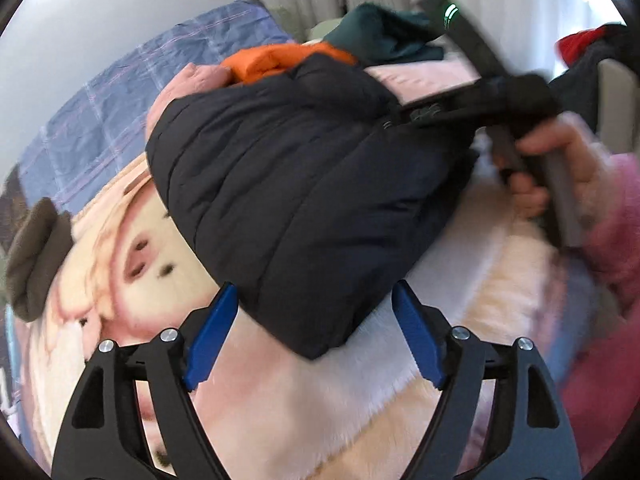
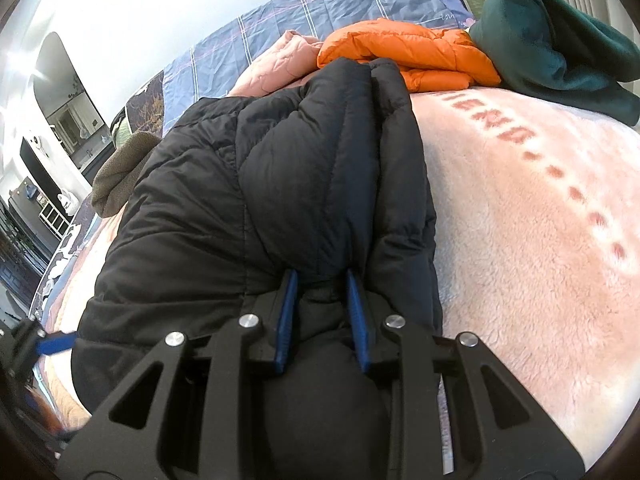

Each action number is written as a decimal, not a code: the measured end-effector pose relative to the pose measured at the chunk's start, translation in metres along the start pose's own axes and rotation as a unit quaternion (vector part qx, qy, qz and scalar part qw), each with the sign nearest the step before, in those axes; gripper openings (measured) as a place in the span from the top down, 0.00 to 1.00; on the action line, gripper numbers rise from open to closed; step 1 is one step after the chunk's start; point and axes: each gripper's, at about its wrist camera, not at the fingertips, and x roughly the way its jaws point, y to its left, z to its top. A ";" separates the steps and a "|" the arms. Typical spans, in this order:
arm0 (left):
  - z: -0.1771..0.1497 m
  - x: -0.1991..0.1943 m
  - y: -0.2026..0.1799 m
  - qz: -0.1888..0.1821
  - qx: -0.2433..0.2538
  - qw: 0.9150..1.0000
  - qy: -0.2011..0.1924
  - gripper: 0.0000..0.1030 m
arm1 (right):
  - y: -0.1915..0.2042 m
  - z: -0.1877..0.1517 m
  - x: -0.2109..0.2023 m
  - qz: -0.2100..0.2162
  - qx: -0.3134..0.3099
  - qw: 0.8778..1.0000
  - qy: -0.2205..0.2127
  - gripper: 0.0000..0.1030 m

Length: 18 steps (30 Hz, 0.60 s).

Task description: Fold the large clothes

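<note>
Black puffer jacket (image 2: pixel 280 184) bunched on pink plush blanket (image 2: pixel 540 220) over bed | right hand-held gripper (image 2: pixel 322 280) clamped on jacket fold, near hem hidden under its frame | left hand-held gripper (image 1: pixel 312 304) spread apart, gripping nothing, blurred | orange jacket (image 2: pixel 408 56) partly hidden behind

Left hand-held gripper (image 1: pixel 314 332) agape; right hand-held gripper (image 2: pixel 322 280) clamped.
</note>
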 end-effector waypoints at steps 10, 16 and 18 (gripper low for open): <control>0.002 0.009 0.020 0.098 -0.079 0.992 -0.016 0.19 | -0.001 0.001 0.000 -0.001 -0.001 1.000 -0.001 0.75; -0.025 0.011 0.042 0.112 -0.095 0.989 0.027 0.18 | 0.005 0.000 0.002 0.004 -0.013 1.000 0.005 0.75; -0.026 0.008 0.042 0.110 -0.088 0.990 0.030 0.18 | 0.003 0.001 0.003 0.008 -0.009 1.000 0.006 0.75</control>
